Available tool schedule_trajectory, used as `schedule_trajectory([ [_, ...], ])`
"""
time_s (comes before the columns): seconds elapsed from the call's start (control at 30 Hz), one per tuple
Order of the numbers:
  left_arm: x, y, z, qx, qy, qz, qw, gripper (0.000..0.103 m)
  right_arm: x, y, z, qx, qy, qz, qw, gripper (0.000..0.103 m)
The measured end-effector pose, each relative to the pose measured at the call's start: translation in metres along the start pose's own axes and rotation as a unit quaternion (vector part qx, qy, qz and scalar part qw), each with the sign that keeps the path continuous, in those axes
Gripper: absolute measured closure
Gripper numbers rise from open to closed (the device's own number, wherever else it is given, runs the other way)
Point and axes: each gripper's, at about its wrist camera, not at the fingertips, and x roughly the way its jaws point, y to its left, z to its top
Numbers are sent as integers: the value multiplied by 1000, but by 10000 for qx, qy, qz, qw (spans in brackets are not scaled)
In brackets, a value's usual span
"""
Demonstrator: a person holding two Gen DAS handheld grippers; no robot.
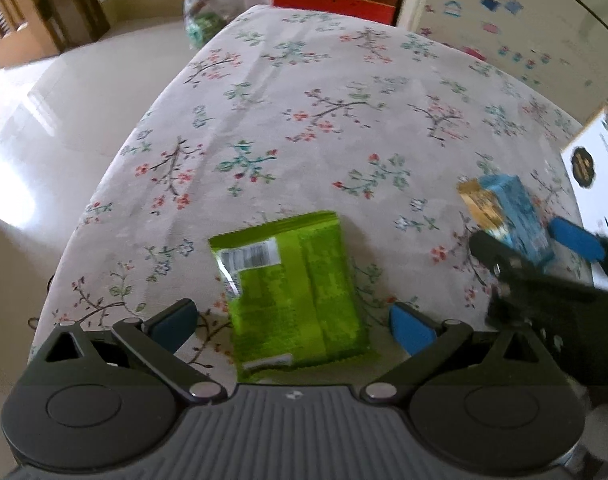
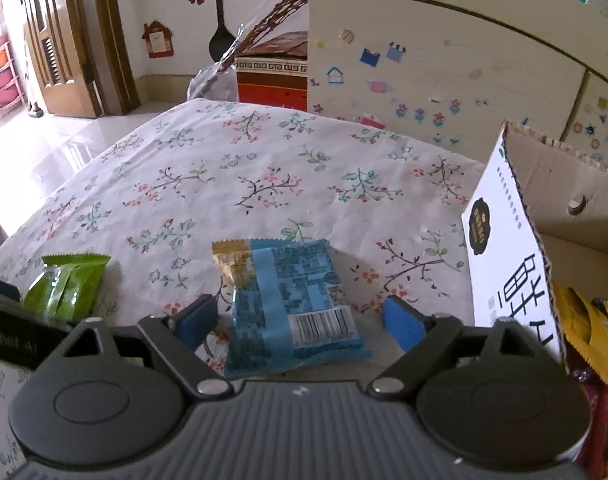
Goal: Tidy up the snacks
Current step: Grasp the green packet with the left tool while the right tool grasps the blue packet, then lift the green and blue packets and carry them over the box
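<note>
Both grippers straddle packets on the table, fingers apart and untouching, left gripper [image 1: 292, 320] over green packet [image 1: 292, 292], right gripper [image 2: 300, 322] over blue packet [image 2: 296, 304]; next, clamp and carry to the box [image 2: 503, 240] at two o'clock.

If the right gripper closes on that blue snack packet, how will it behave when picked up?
The blue snack packet looks puffy and thin-walled, so it will probably squash between the pads rather than resist. It seems light for its size. Its glossy film may be slippery, and the crimped ends will likely droop. It lies flat on the tablecloth, so rolling seems unlikely.
</note>
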Motion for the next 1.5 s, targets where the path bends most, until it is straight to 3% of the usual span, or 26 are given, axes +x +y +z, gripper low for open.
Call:
schedule_trajectory([
  [0.07,-1,0,-2,20,-61,-89,9999,2,-2,0,2,34,-30,8,10000,41],
  [0.13,-5,-2,-2,126,-171,-155,9997,12,-4,1,5,108,-2,25,9999,48],
  [0.2,-9,-3,-2,186,-271,-197,9993,31,-6,1,5,198,15,105,9997,49],
  [0.37,-18,-1,2,-3,-328,-454,9984,43,-19,1,7,444,-47,245,9987,51],
  [0.77,-59,12,11,-455,-799,-1028,9904,43,-104,-22,24,872,-552,57,9946,51],
  [1.03,-84,1,10,-406,-1151,-1176,9855,43,-164,-33,15,956,-854,92,9917,51],
  [1.5,-101,-33,7,-110,-1437,-1386,9798,43,-184,-60,10,1377,-1105,-34,9843,51],
])
